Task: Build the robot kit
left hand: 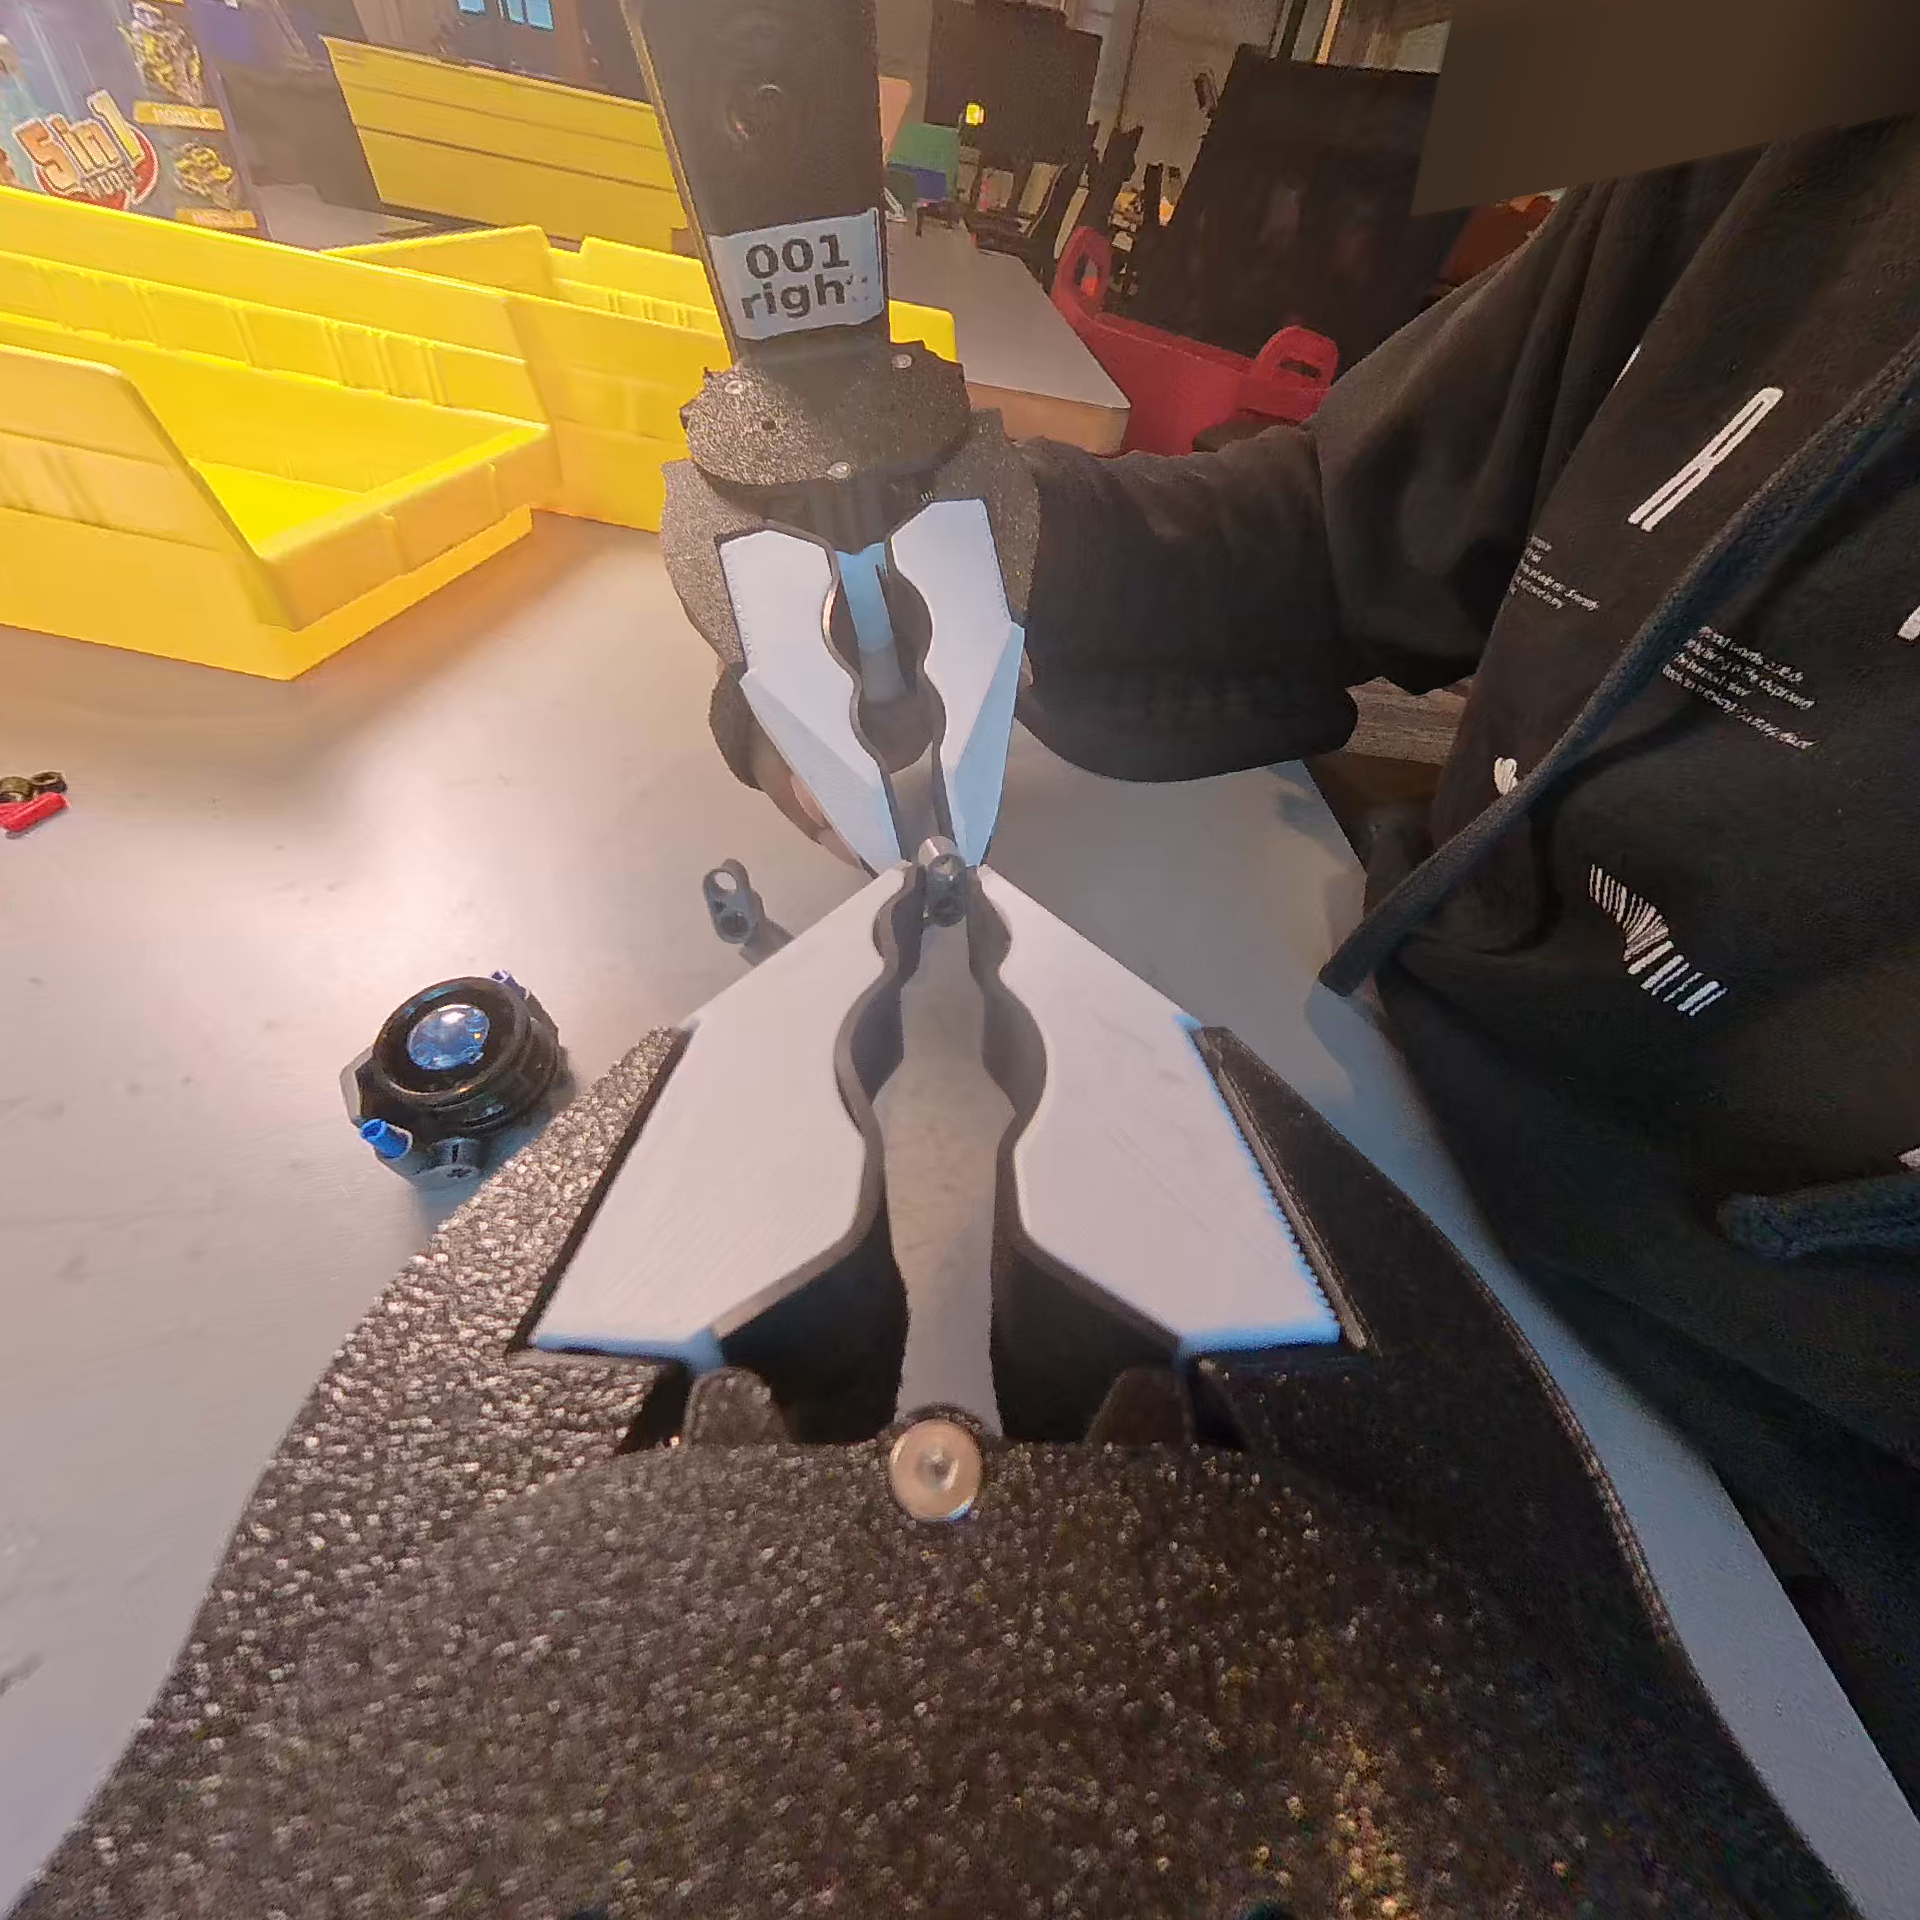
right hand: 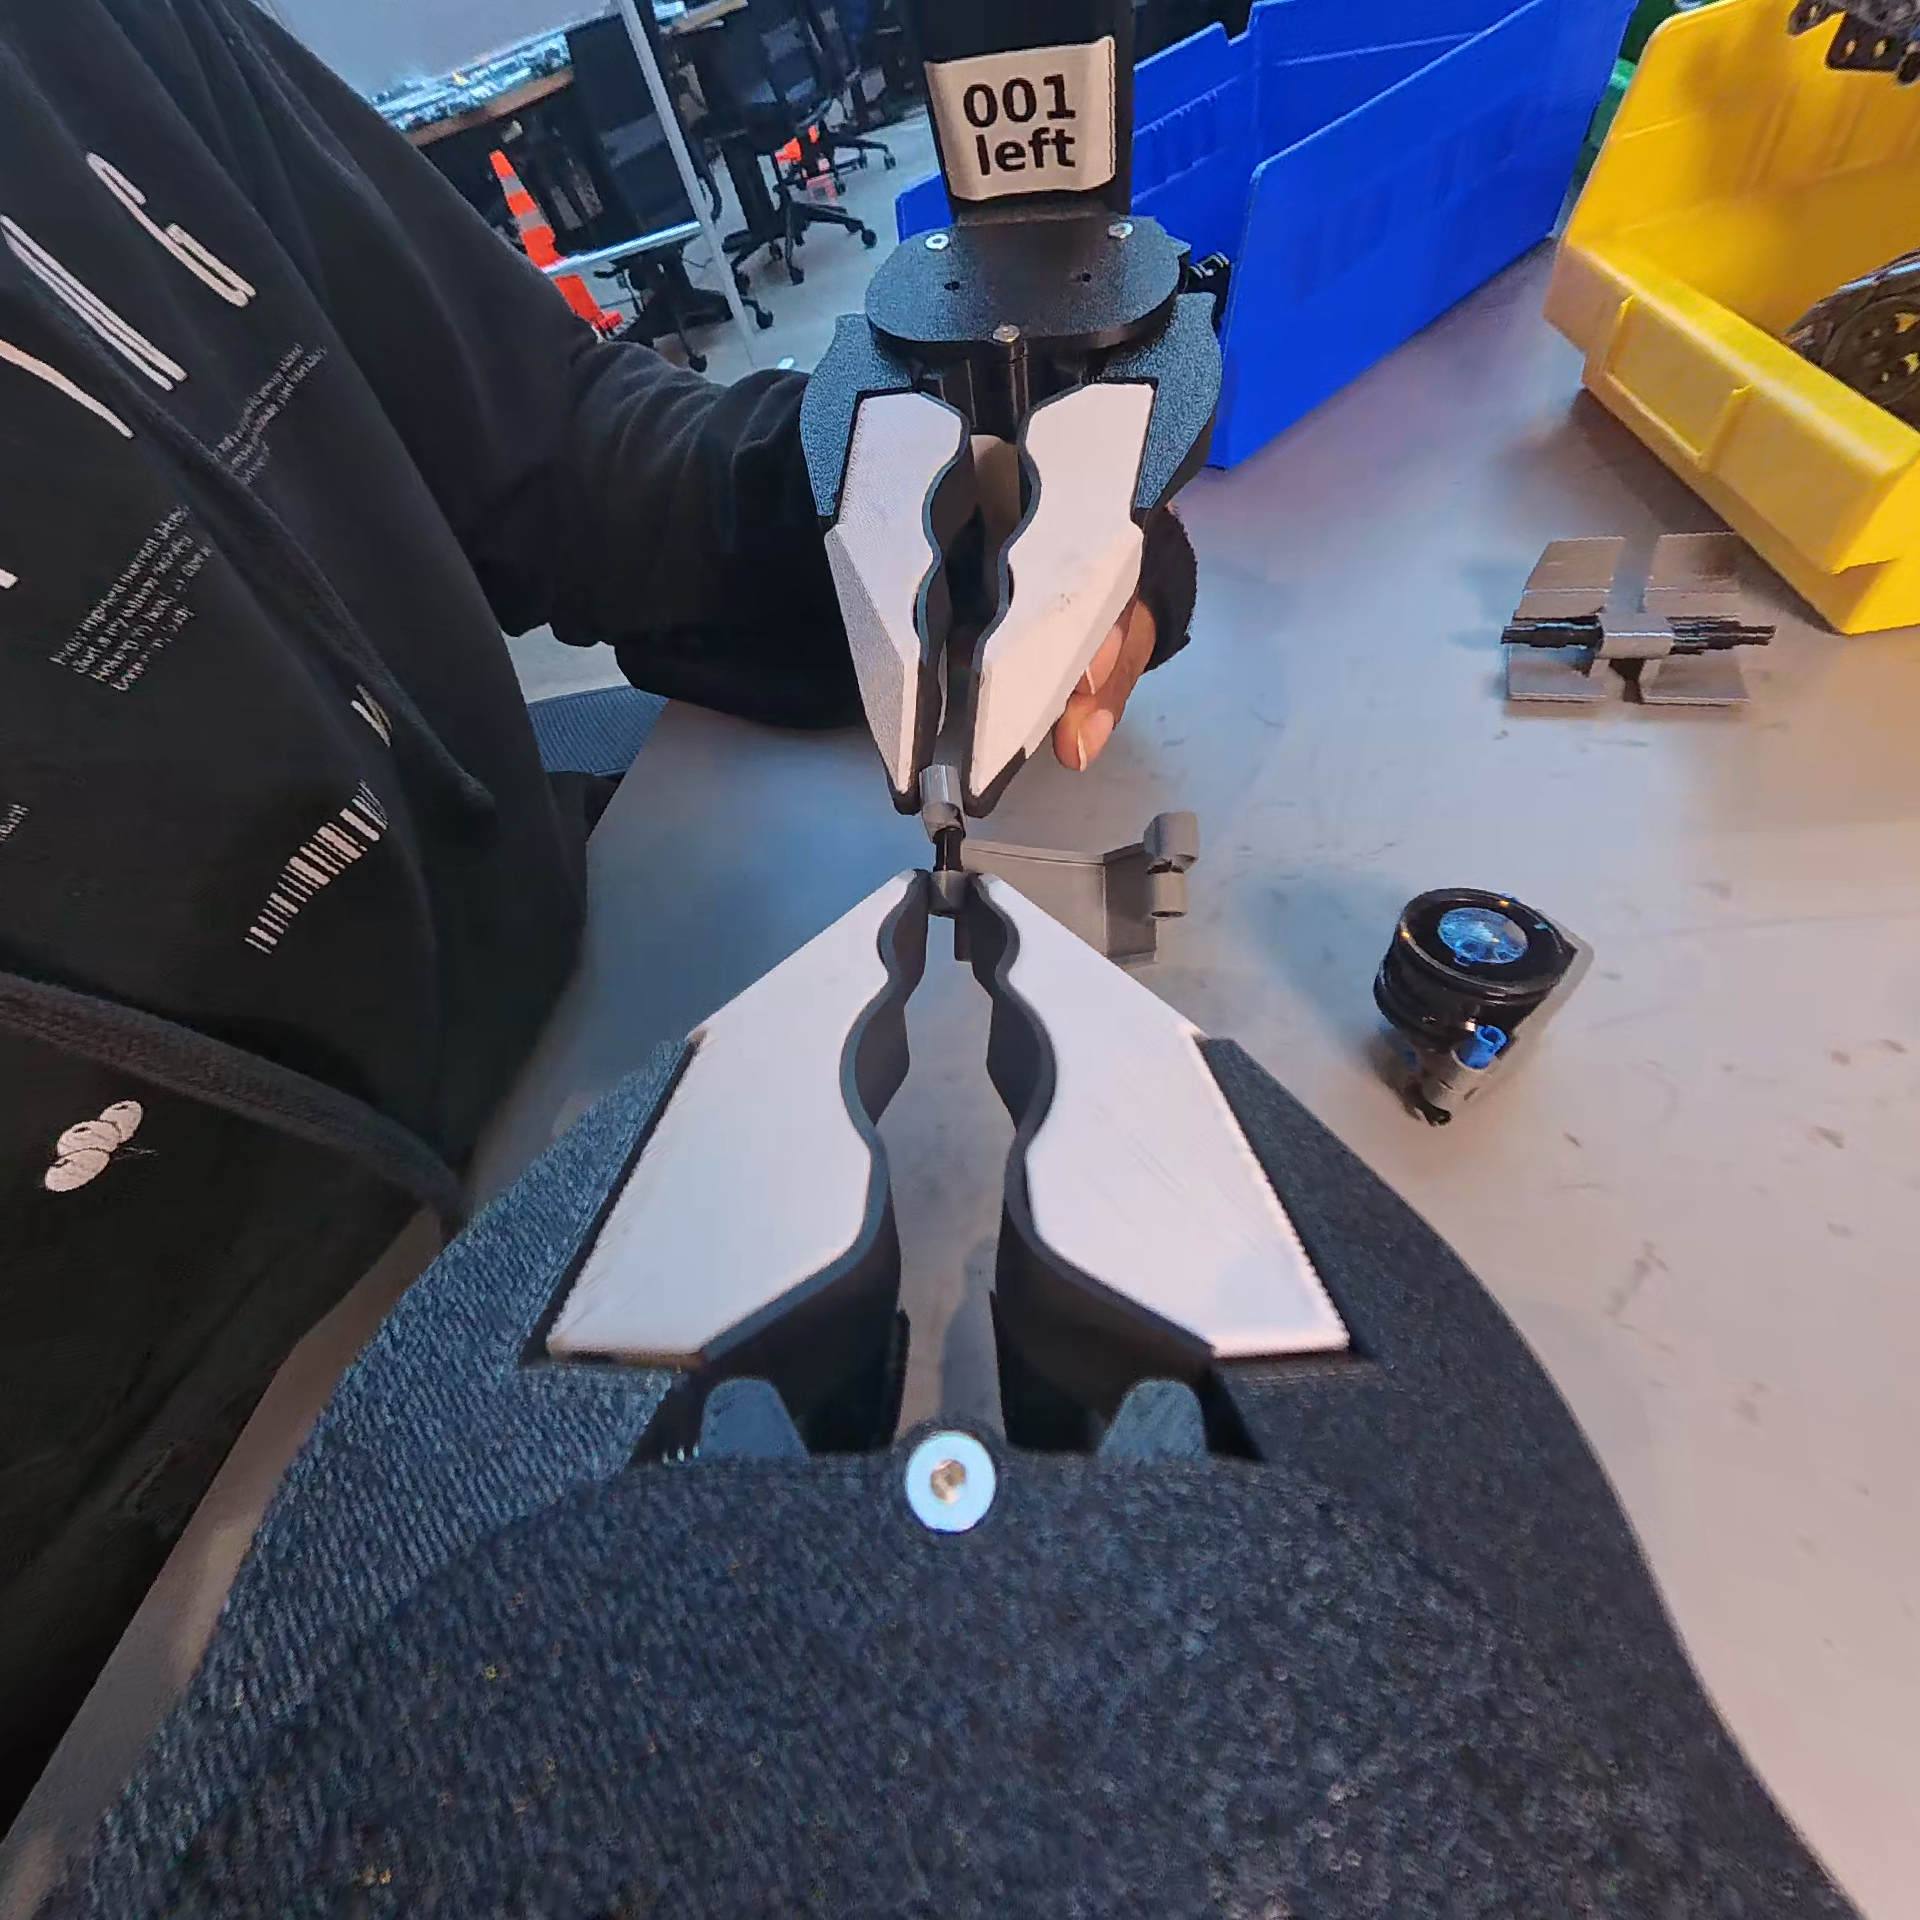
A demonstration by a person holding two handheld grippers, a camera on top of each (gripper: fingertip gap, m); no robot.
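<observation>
Left hand-held gripper (left hand: 940,894) pinches a small grey connector (left hand: 943,883) tip to tip with the right hand-held gripper (right hand: 951,899), itself closed on a grey sleeve (right hand: 948,891), both held above the table (left hand: 312,935).

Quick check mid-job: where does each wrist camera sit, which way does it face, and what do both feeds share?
Left wrist view: on the left claw, facing forward at the right claw, yellow plastic bins behind; shows own white fingers, the person's black sleeve.
Right wrist view: on the right claw, facing the left claw, blue plastic bin behind; shows own white fingers, black sleeve.
Shared: the grey tabletop, the small grey connector pieces pinched tip to tip, the round black blue-centred part.
</observation>
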